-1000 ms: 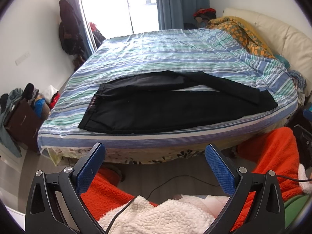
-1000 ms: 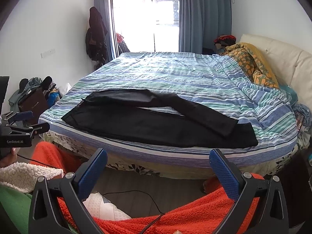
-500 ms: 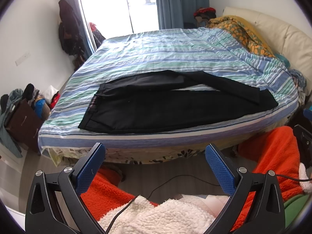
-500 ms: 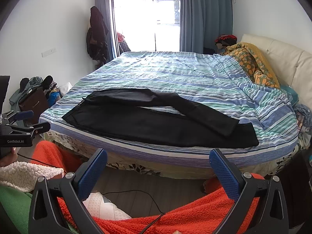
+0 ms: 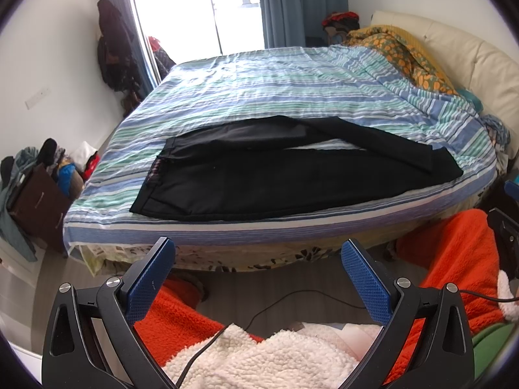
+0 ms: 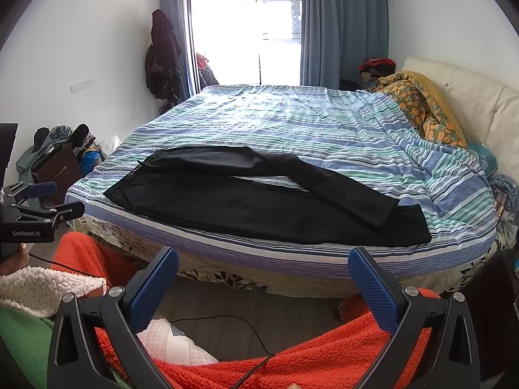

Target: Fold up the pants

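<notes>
My left tongs [image 5: 258, 254] are spread wide, nothing betw. the blue pads, held low over my lap w/ white fleece [image 5: 259, 359] and orange fleece [image 5: 175, 321] right under them. Right tongs [image 6: 262, 264] also wide apart and empty, above more orange fleece [image 6: 292, 356]. In the right wrist view the left tongs' body shows at the left edge, and its label reads "GenRobot.AI" [image 6: 26, 233]; that's the only writing I can read. A thin black cable [image 5: 292, 298] runs over the grey floor betw. me and the bed.

The bed [image 5: 227, 227] stands just ahead, its striped blue/green/white sheet [image 6: 292, 123] covering the top, w/ a leaf-print layer showing below the near edge. The black pants [image 5: 259, 181] lie flat on the sheet near that front edge, well apart from both tongs: waistband to the left, legs running right. The far leg crosses diagonally over the near one, its cuff resting on it close to the right end. A small reddish patch sits at the waistband; too small to read.

Left of the bed, a dark brown cabinet [image 5: 35, 204] w/ clothes heaped on and round it. Further right, an orange patterned quilt [image 6: 421, 107] bunched against the cream headboard [image 6: 480, 103]. At the back, dark coats [image 6: 162, 58] hang by the bright window [image 6: 246, 29], blue curtain [image 6: 343, 26] beside it.
</notes>
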